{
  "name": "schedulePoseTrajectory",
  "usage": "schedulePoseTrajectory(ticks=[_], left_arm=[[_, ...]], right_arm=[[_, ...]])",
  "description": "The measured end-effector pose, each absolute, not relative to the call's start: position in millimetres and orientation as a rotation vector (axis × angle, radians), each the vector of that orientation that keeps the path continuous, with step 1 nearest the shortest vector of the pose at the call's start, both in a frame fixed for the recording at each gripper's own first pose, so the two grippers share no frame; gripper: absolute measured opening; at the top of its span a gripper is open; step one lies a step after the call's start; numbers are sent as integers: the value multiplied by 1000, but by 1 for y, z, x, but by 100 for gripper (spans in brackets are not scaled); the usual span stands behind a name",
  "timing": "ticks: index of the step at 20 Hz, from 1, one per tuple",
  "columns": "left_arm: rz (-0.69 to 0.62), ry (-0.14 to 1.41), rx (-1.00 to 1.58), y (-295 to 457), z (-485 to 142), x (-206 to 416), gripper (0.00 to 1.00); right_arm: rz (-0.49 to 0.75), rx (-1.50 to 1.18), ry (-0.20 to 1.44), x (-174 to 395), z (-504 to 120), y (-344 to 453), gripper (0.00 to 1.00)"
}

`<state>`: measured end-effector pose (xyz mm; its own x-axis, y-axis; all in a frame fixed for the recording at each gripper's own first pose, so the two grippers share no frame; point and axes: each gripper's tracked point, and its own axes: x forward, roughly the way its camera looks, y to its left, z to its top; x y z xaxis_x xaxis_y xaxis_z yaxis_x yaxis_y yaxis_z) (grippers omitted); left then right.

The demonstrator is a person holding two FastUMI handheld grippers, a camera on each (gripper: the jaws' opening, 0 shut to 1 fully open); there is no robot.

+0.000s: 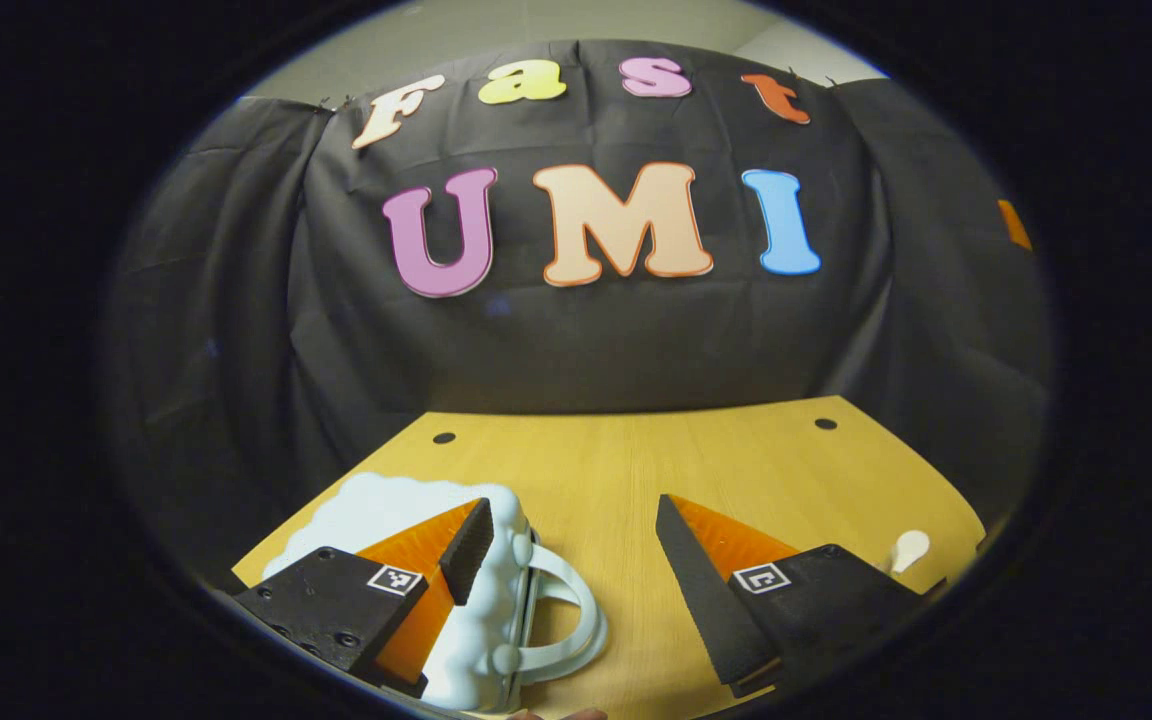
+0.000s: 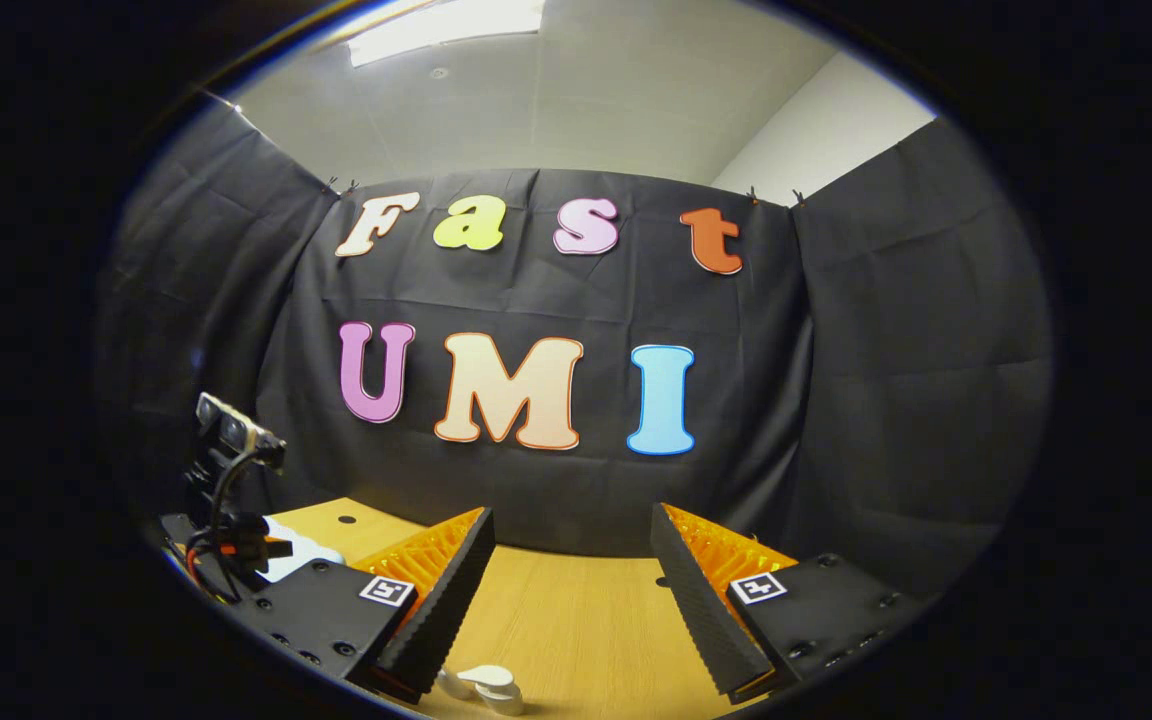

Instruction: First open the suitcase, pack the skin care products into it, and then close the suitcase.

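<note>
Where the wooden table (image 1: pixel 636 470) spreads ahead of the left gripper (image 1: pixel 571 560), a wide bare stretch of pale grained board is seen between its fingers and on to the far edge, which is met by the draped black cloth wall (image 1: pixel 586 340). Two small dark round holes are set near that far edge. The left gripper is held with its fingers wide apart, and nothing is clamped between them. Just beside and partly behind its left finger (image 1: pixel 466 550) the suitcase (image 1: pixel 406 520) is found, lying closed on the table: a small pale blue-white case of smooth, glossy moulded plastic with a bumpy, cloud-like outline and a rounded loop handle (image 1: pixel 566 620) turned towards the gap between the fingers. Whether the finger touches the case cannot be told. Past the right finger, close to the table's right edge, a small white rounded skin care product (image 1: pixel 908 548) is glimpsed.

From the right gripper view, the right gripper (image 2: pixel 568 600) is likewise spread open and empty, with open board ahead up to the cloth. Low between its fingers, nearer the left one, a small white smooth-capped skin care bottle (image 2: pixel 486 685) lies on the wood. Off to its left, the other gripper (image 2: pixel 231 500) is seen, with the pale case beneath it.
</note>
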<state>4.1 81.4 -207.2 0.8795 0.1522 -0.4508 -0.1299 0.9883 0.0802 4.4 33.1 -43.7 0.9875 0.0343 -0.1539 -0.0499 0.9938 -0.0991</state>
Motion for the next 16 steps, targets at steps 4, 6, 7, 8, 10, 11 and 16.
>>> schedulePoseTrajectory(ticks=[4,6,7,8,10,11,16], left_arm=[[135,574,33,75,-247,0,96],[127,613,33,73,-262,-2,96],[122,629,24,71,-270,-3,96],[115,645,18,68,-277,-2,96],[114,686,16,68,-291,-2,96],[118,711,14,68,-301,-1,96],[138,793,-5,67,-326,-3,92]], right_arm=[[46,-123,178,4,-49,34,100],[47,-137,183,2,-51,35,98],[47,-144,186,1,-53,34,98],[47,-148,189,-1,-54,34,98],[43,-152,195,-3,-54,33,99],[42,-155,198,-5,-55,32,99],[44,-176,193,-11,-53,31,98]])
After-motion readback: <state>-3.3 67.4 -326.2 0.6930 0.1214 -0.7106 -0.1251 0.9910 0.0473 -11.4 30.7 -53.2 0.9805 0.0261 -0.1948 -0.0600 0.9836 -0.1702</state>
